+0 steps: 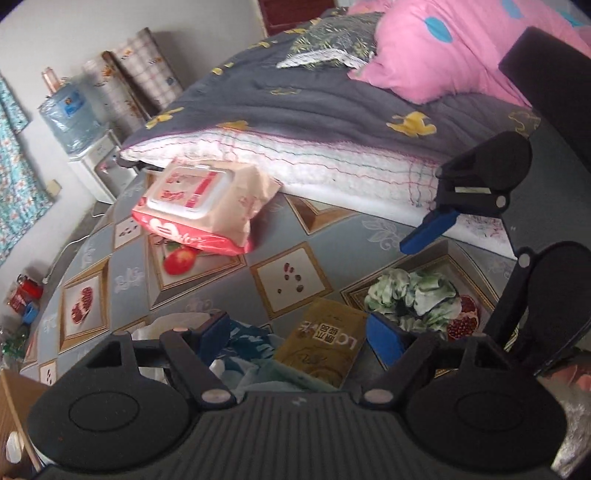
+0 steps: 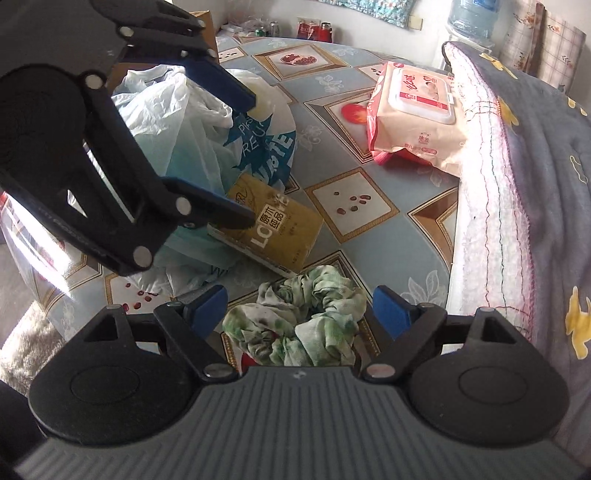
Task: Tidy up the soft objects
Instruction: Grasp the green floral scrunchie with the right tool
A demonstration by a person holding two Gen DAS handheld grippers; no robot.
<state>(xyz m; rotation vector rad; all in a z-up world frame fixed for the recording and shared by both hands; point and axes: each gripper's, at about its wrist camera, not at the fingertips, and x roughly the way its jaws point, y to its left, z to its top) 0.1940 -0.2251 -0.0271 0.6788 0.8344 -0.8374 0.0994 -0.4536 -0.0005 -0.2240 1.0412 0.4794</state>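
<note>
A green-and-white fabric scrunchie [image 2: 295, 325] lies crumpled on the patterned tablecloth [image 2: 351, 206]. My right gripper [image 2: 299, 310] hangs open just above it, one blue pad on each side and neither touching. My left gripper [image 2: 240, 155] is open over a white-and-blue plastic bag [image 2: 192, 122], its lower finger across a gold tissue pack [image 2: 280, 229]. In the left wrist view the bag [image 1: 251, 347] and the gold pack [image 1: 325, 350] sit between my left gripper's [image 1: 299, 336] pads, with the scrunchie [image 1: 413, 299] to the right. A pink wet-wipes pack [image 1: 199, 206] leans against a folded grey quilt [image 1: 295, 110].
The quilt fills the table's right side in the right wrist view, with a pink pillow [image 1: 443, 48] on top. A water dispenser [image 1: 70, 114] stands by the wall. Cans and red containers [image 2: 314, 29] and a cardboard box [image 2: 203, 22] line the far edge.
</note>
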